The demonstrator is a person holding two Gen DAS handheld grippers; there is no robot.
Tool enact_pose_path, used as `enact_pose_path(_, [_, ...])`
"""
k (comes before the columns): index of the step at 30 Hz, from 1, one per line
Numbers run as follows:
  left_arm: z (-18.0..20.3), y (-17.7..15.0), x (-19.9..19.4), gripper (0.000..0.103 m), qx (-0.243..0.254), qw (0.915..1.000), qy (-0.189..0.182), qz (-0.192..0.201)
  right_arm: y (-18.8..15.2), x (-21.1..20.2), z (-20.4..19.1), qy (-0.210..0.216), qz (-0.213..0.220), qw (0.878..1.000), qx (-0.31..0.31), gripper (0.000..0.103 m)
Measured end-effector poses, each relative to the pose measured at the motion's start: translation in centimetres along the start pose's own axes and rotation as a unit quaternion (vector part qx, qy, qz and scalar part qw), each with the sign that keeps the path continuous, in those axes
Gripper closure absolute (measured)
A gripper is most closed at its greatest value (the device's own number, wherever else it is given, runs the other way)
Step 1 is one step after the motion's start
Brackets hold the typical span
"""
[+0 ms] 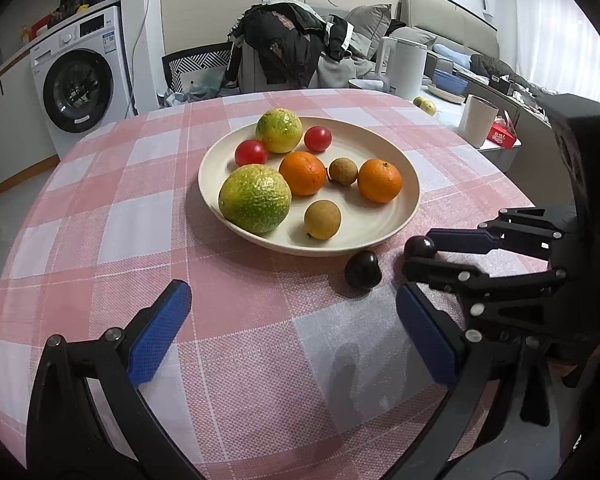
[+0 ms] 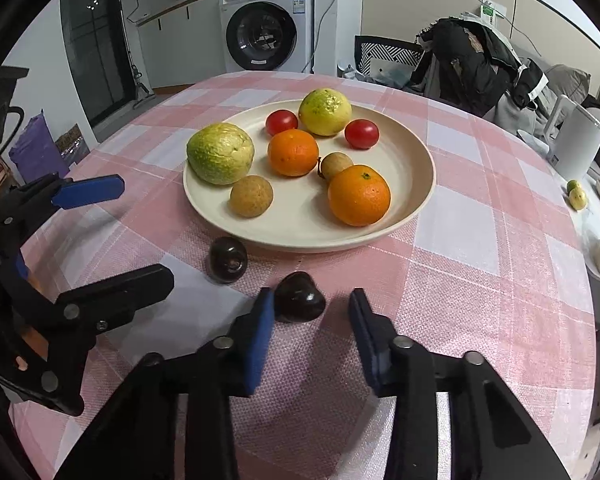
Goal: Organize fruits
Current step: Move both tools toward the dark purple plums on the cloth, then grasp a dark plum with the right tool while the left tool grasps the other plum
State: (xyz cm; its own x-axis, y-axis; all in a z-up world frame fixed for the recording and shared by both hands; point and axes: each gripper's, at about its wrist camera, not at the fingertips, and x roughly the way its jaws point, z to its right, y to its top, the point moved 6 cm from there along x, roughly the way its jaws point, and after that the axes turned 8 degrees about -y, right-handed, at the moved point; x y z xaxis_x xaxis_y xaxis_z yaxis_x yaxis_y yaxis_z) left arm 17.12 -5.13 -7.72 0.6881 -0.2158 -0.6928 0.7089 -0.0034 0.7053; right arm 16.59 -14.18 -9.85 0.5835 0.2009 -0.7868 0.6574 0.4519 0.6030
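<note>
Two dark cherries lie on the pink checked cloth in front of a cream plate. One cherry sits between the fingertips of my right gripper, against the left pad, with a small gap to the right pad; the jaws are narrow but open. The same cherry shows at the right gripper's tips in the left wrist view. The other cherry lies free beside the plate. My left gripper stands wide open and empty over bare cloth.
The plate holds two green-yellow citrus, two oranges, two tomatoes and two longans. A white cup, a kettle and small green fruits stand on a side table beyond the far right edge.
</note>
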Motion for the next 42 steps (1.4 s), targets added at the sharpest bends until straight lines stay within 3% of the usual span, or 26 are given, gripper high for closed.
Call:
enact_pose_path(2, [0.1,-0.1,0.1,0.001,-0.001,1.0,-0.003,-0.004,0.0,-0.1,-0.1,0.016,0.001,1.0,0.006,0.077])
enact_pose_path(14, [1.2,-0.4,2.0,0.001,0.002,0.9993,-0.004,-0.038,0.6,-2.1,1.0,0.037,0.032,0.998,0.035,0.077])
enact_pose_path(17, [1.5,-0.3,2.8,0.011,-0.016,0.9987,-0.017,-0.045,0.7,-2.4,1.2,0.037,0.035,0.998,0.039,0.077])
enact_pose_path(19, [1.7,-0.2,3.5,0.022,-0.021,0.9982,-0.02,-0.052,0.7,-2.5,1.3,0.038,0.035,0.998,0.04,0.077])
enact_pose_path(20, [1.8,-0.2,3.8,0.032,-0.022,0.998,-0.02,-0.056,0.7,-2.5,1.3,0.037,0.036,0.998,0.039,0.077])
enact_pose_path(24, [2.8,0.1,4.4,0.047,-0.012,0.9978,-0.031,-0.057,0.8,-2.7,1.6,0.039,0.038,0.998,0.041,0.077])
enact_pose_path(28, [3.9,0.4,4.9,0.052,0.001,0.9975,-0.036,-0.06,0.9,-2.9,1.9,0.041,0.04,0.997,0.046,0.077])
enact_pose_path(33, [4.5,0.7,5.3,0.075,0.004,0.9974,-0.041,-0.059,0.9,-3.0,2.0,0.04,0.04,0.997,0.046,0.077])
enact_pose_path(37, [4.6,1.0,5.4,0.083,0.001,0.9975,-0.046,-0.053,0.9,-2.9,1.9,0.042,0.04,0.997,0.045,0.077])
enact_pose_path(42, [4.5,1.1,5.4,0.083,-0.004,0.9972,-0.052,-0.053,0.9,-2.8,2.0,0.04,0.039,0.997,0.047,0.077])
